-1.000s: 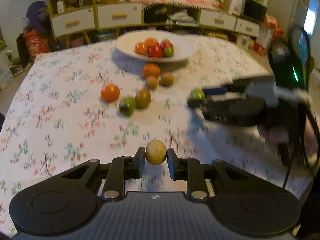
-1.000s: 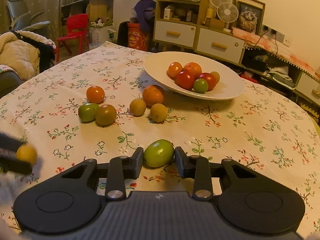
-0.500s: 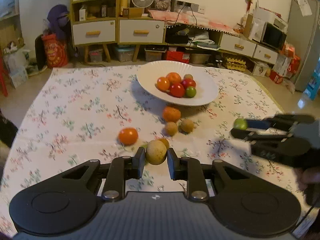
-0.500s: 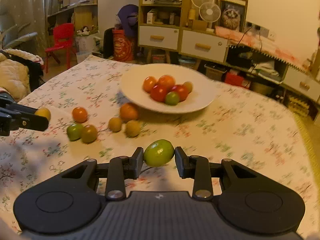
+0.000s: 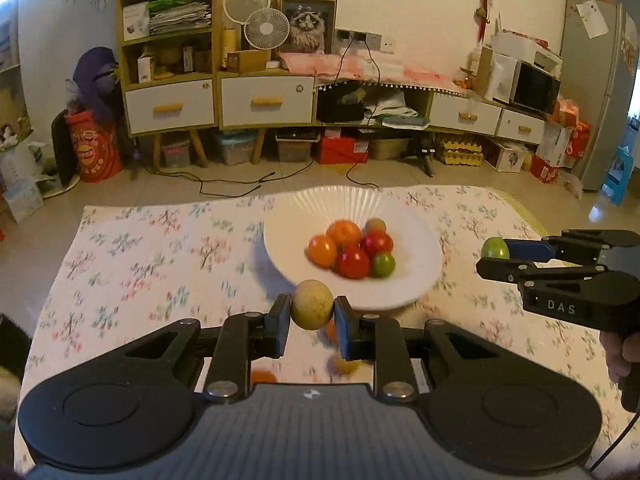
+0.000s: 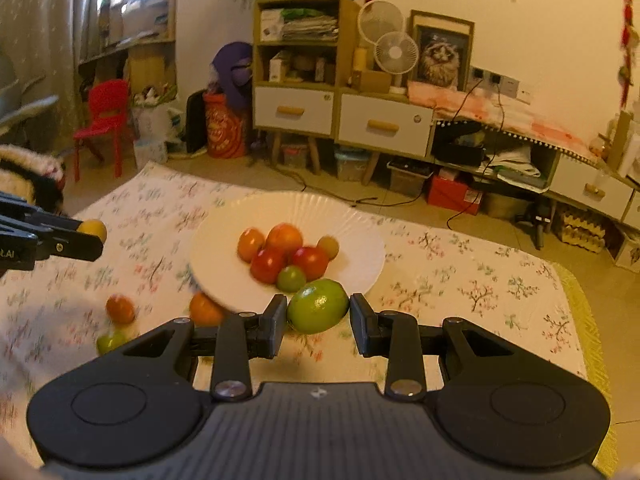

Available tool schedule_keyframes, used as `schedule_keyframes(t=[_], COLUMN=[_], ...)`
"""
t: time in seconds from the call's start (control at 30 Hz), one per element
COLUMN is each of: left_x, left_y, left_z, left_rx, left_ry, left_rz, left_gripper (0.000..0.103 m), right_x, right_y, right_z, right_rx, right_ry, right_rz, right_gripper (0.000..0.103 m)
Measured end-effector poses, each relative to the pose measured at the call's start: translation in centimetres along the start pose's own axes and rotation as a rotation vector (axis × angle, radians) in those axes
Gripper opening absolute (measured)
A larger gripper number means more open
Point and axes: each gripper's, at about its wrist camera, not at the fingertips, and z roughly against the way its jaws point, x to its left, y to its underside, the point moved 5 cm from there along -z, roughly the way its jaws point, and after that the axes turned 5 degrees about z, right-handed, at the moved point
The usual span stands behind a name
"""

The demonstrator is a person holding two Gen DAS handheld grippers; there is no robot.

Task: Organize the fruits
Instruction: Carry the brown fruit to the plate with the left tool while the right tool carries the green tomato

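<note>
Both fruits have been lifted off the surface toward the plate; the yellow fruit is clamped in the left hand-held gripper, the green fruit in the right hand-held gripper; release into the plate is judged next.

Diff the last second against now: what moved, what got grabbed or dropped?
Both grippers rose and swung toward the white plate. Left gripper stays shut on the yellowish fruit, right gripper on the green fruit. Nothing grabbed or released. Plate pile and loose fruit on the tablecloth unchanged.
</note>
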Motion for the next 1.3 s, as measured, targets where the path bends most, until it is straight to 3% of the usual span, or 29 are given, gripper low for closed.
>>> schedule_keyframes(t=[0.33, 0.57, 0.7, 0.83, 1.0, 1.3], left_x=[0.4, 1.0, 1.9, 2.4, 2.3, 2.3], left_y=[-2.8, -5.0, -5.6, -4.5, -3.4, -4.4], left_z=[-6.2, -10.8, -13.0, -14.3, -14.9, -15.3], left_rx=[-0.002, 0.004, -0.004, 0.053, 0.088, 0.098], left_ry=[0.043, 0.155, 0.224, 0.269, 0.263, 0.286], left_rz=[-0.027, 0.013, 0.095, 0.178, 0.161, 0.150], left_gripper=[0.025, 0.025, 0.025, 0.025, 0.025, 0.026], right_x=[-1.0, -1.2, -1.9, -2.3, -2.2, -2.2], right_y=[-2.1, -2.6, -3.0, -3.6, -3.5, -3.6], right_z=[-5.2, -8.5, -9.4, -10.9, -11.9, -13.2], right_rx=[-0.026, -0.038, -0.074, -0.063, -0.033, 0.009], right_ry=[-0.043, -0.085, -0.126, -0.175, -0.184, -0.203], right_rz=[-0.010, -0.027, -0.096, -0.140, -0.136, -0.149], right_gripper=[0.031, 0.031, 0.031, 0.031, 0.031, 0.031])
